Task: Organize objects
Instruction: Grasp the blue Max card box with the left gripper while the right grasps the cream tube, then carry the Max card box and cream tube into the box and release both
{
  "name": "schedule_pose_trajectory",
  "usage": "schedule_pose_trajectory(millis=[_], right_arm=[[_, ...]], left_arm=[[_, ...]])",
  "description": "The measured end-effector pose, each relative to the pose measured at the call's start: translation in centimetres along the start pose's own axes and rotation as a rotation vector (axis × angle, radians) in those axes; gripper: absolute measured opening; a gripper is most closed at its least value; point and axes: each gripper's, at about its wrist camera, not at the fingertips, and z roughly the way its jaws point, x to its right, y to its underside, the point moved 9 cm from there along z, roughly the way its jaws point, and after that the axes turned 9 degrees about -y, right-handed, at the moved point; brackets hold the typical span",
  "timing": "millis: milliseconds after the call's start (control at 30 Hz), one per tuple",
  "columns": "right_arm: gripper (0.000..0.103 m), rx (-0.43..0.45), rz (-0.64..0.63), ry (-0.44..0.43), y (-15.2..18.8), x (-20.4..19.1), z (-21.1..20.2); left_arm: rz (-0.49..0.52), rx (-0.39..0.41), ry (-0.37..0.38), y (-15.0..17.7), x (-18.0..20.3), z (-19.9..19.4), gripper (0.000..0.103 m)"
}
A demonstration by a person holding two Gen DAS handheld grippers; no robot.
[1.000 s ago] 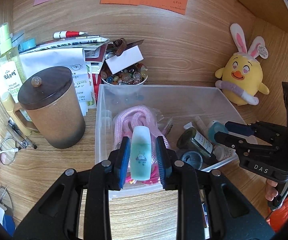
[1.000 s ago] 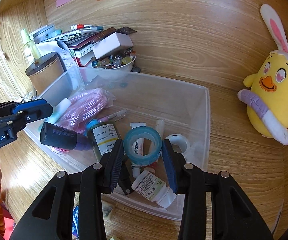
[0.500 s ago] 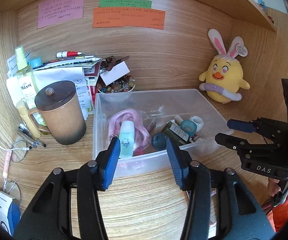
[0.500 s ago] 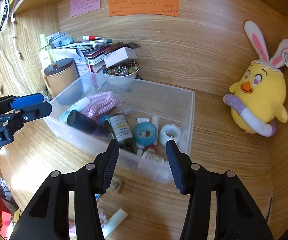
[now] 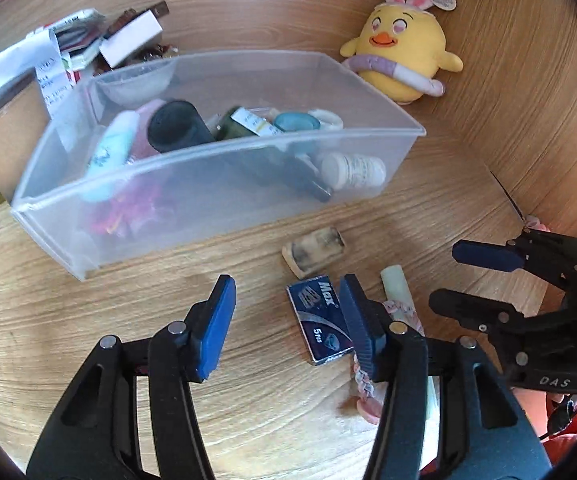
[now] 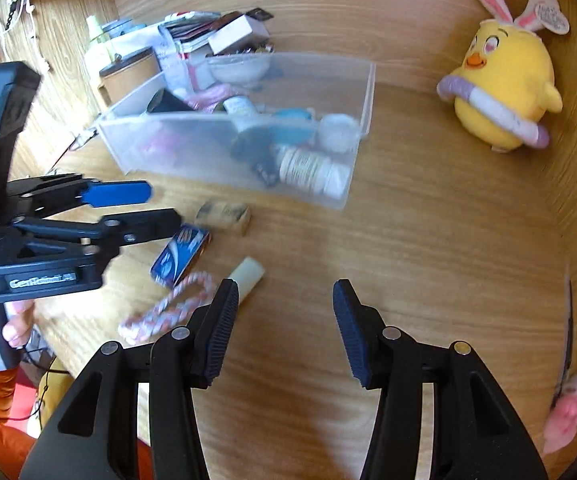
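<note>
A clear plastic bin [image 5: 216, 184] holds a mint tube [image 5: 108, 148], a teal tape roll [image 5: 294, 122], bottles and pink cord. In front of it on the desk lie a blue "Max" box [image 5: 320, 320], a grubby eraser block [image 5: 314, 248], a pale stick [image 5: 398, 288] and a pink braided cord [image 5: 364, 384]. My left gripper [image 5: 288, 312] hovers over the blue box, its jaws opening and gripping nothing. My right gripper [image 6: 280, 312] is open over bare desk, just right of the pale stick [image 6: 248, 276] and the braided cord [image 6: 168, 312].
A yellow bunny-eared plush chick [image 6: 504, 92] sits at the back right. A brown lidded mug [image 5: 0, 128], stacked papers and a bead bowl crowd the back left behind the bin. A pink object [image 6: 564, 420] lies at the right desk edge.
The left gripper let go of the mint tube and the right of the teal tape roll, both left in the bin. Both grippers then opened, drew back and dropped toward the desk in front.
</note>
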Motion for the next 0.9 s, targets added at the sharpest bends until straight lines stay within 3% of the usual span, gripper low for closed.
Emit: schedule_pose_trajectory(millis=[67, 167, 467, 567, 733, 833, 900], right_arm=[[0.048, -0.008, 0.001, -0.021, 0.8, -0.6, -0.1], [0.060, -0.008, -0.008, -0.055, 1.6, -1.7, -0.1], [0.061, -0.024, -0.048, -0.036, 2.0, -3.6, 1.8], [0.051, -0.012, -0.049, -0.017, 1.8, -3.3, 1.7], [0.023, 0.007, -0.031, 0.010, 1.5, -2.3, 1.6], [0.015, 0.019, -0.016, 0.028, 1.3, -1.7, 1.6], [0.014, 0.027, 0.000, 0.034, 1.3, -1.2, 1.5]], left_arm=[[-0.011, -0.032, 0.021, 0.5, 0.4, 0.7, 0.053], [-0.003, -0.026, 0.010, 0.7, 0.8, 0.7, 0.054], [0.039, -0.002, -0.039, 1.4, 0.5, 0.4, 0.050], [0.029, -0.007, -0.036, 1.4, 0.0, 0.2, 0.046], [0.045, 0.000, -0.033, 1.5, 0.2, 0.2, 0.044], [0.060, 0.015, -0.024, 1.4, 1.0, 0.3, 0.028], [0.057, 0.018, -0.017, 1.3, 1.0, 0.3, 0.027]])
